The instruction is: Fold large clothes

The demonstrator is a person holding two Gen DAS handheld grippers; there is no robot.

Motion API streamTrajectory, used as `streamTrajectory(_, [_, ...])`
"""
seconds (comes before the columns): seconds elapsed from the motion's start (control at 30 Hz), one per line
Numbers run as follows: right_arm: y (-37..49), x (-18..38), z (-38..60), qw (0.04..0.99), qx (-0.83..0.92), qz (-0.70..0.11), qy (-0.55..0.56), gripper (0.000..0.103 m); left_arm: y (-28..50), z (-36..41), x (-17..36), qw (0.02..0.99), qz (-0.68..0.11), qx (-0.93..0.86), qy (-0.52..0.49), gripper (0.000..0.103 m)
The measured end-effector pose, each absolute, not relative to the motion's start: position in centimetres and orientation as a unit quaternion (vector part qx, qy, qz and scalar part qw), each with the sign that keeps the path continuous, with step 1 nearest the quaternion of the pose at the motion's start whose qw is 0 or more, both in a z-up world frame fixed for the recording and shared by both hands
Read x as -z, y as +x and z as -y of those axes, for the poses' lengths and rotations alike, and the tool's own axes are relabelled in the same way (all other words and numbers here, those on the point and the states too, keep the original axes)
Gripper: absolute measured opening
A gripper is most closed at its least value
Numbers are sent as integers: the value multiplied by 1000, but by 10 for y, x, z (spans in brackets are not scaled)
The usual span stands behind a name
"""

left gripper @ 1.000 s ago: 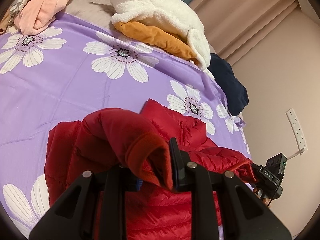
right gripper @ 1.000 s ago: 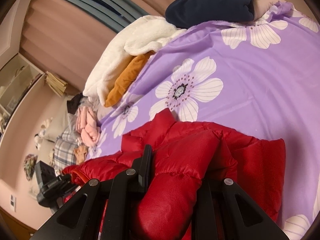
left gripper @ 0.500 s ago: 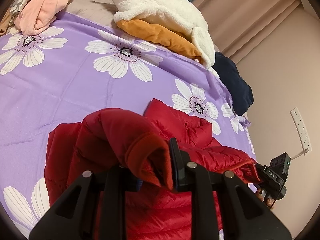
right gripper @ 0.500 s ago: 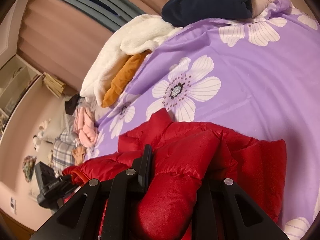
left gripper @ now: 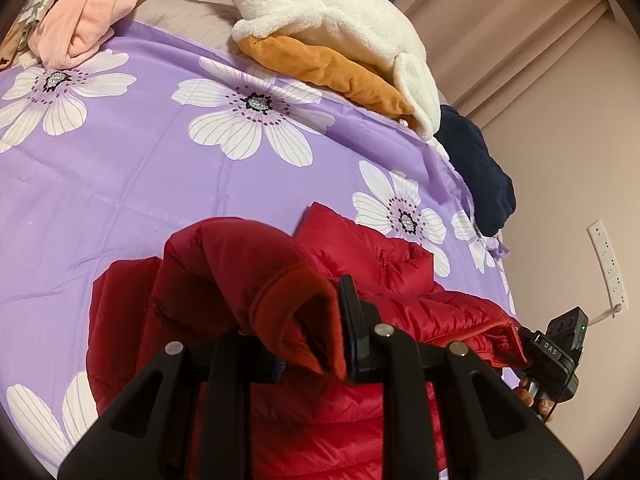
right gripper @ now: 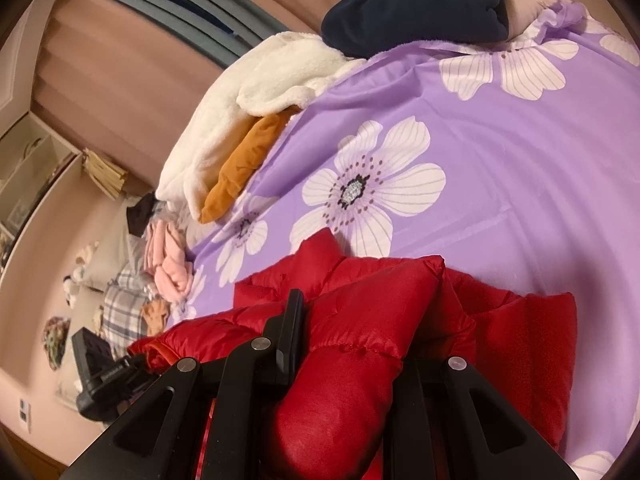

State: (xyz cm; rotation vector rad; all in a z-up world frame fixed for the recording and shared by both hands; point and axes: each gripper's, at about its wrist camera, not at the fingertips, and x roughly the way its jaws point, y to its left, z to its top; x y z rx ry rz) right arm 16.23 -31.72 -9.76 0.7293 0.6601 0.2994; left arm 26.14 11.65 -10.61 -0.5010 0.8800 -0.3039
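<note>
Left tool (left gripper: 304,320) clamping red jacket (left gripper: 380,264) cuff, right tool (right gripper: 352,332) clamping sleeve (puffy)

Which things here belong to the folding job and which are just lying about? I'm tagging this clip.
In the job: red puffer jacket, left gripper shut on its cuff, right gripper shut on a sleeve, purple floral sheet.

Lying about: cream fleece, orange garment, navy garment, pink clothes.

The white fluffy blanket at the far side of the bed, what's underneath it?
Under the white fluffy blanket lies an orange-brown garment, its edge sticking out onto the purple floral sheet. How far it runs beneath, and anything else under there, is covered.
</note>
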Motion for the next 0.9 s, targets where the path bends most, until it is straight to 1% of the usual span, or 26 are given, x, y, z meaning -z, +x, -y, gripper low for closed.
streamTrajectory(0.9, [182, 115, 319, 856, -134, -333, 372, 19, 282, -112, 133, 860, -444, 116, -221, 24])
